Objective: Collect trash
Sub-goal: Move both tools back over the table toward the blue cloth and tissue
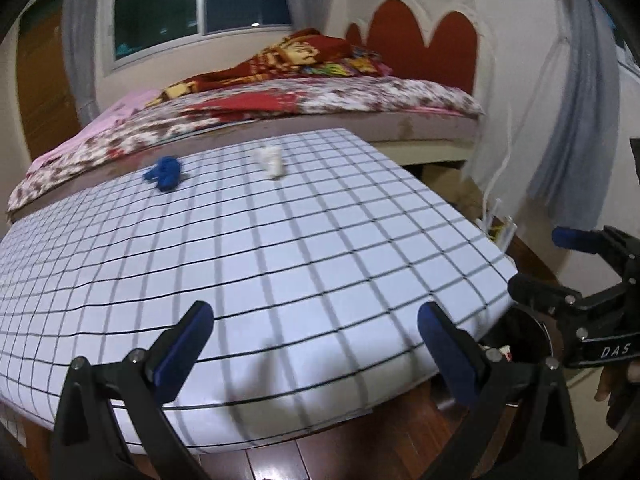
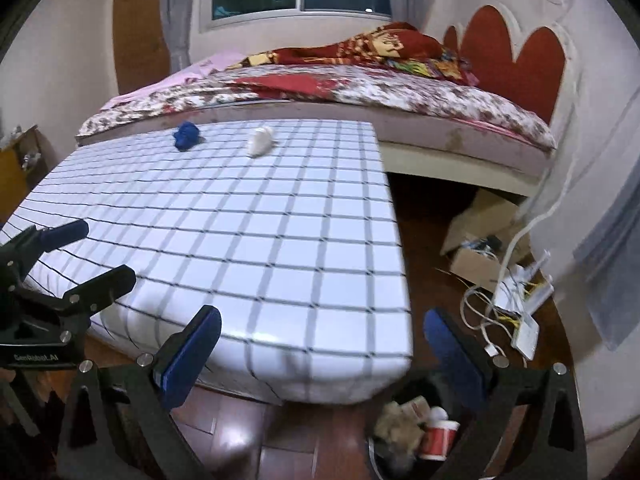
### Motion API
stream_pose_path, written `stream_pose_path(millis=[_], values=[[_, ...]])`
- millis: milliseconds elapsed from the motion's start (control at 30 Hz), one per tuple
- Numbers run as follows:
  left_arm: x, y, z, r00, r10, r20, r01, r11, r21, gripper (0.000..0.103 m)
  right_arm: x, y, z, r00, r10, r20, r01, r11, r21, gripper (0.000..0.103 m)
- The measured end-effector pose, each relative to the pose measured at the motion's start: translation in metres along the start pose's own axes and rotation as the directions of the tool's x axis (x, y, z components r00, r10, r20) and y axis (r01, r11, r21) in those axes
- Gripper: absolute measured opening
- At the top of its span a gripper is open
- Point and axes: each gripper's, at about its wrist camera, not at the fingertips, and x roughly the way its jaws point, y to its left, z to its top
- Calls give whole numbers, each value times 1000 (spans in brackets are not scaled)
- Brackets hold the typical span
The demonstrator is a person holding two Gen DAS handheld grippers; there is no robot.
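A crumpled blue wad [image 1: 165, 173] [image 2: 186, 135] and a crumpled white wad [image 1: 271, 161] [image 2: 259, 141] lie near the far edge of the white grid-patterned table [image 1: 280, 248] [image 2: 240, 220]. A dark trash bin [image 2: 416, 428] stands on the floor under the table's near right corner, holding paper scraps and a red-and-white cup [image 2: 439, 438]. My left gripper [image 1: 314, 344] is open over the table's near edge, nothing between its fingers. My right gripper [image 2: 322, 352] is open above the bin and the table corner, also empty. Each gripper appears at the edge of the other's view.
A bed [image 1: 304, 104] [image 2: 360, 92] with floral sheets and a red blanket runs behind the table. Cardboard boxes [image 2: 476, 236], white cables and a white router [image 2: 520, 312] lie on the wooden floor at the right. Grey curtain [image 1: 576, 128] hangs at the right.
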Motion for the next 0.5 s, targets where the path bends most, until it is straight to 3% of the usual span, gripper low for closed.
stream_pose_path(millis=[500], values=[[1,101,15,992,130,1,-129,988,-82,102,27,75,52,993,97,71,-92,993,-70,102]])
